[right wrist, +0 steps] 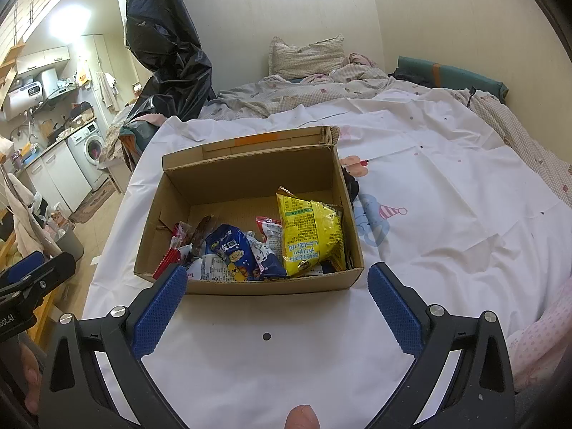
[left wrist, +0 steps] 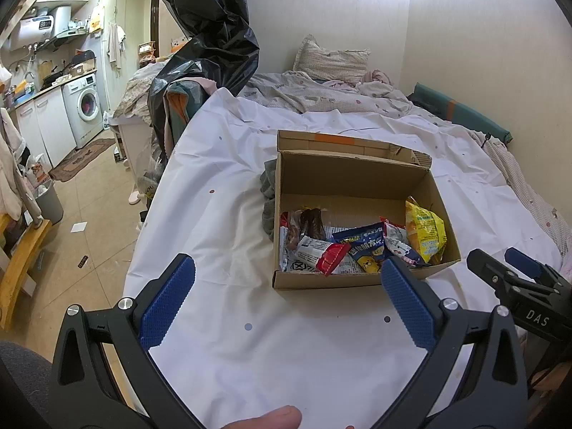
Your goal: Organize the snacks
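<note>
Blue ribbed fingers of the right gripper (right wrist: 277, 298) stand wide apart with nothing between them, poised above the white plastic sheet (right wrist: 447, 221) spread over the bed. Just beyond their tips sits the open brown cardboard box (right wrist: 250, 164), its near wall almost level with the fingertips and its long axis running left to right across the view. The snacks lie heaped at the near end of the box floor: a yellow crinkled snack bag (right wrist: 309, 232) leaning against the right wall, a dark blue packet with a cartoon face (right wrist: 232, 246) in the middle, and a red-and-white wrapped bar (right wrist: 171, 255) at the left. The far half of the box floor is bare cardboard.

From the left wrist view, the left gripper (left wrist: 287, 300) is likewise spread open and empty, but it is offset to the left, so the box lies ahead and to its right. The right gripper faces the box squarely and seems the nearer one. No loose snack shows on the sheet, so the collecting looks largely done; any next reach would probably go straight forward and down over the near wall.
</note>
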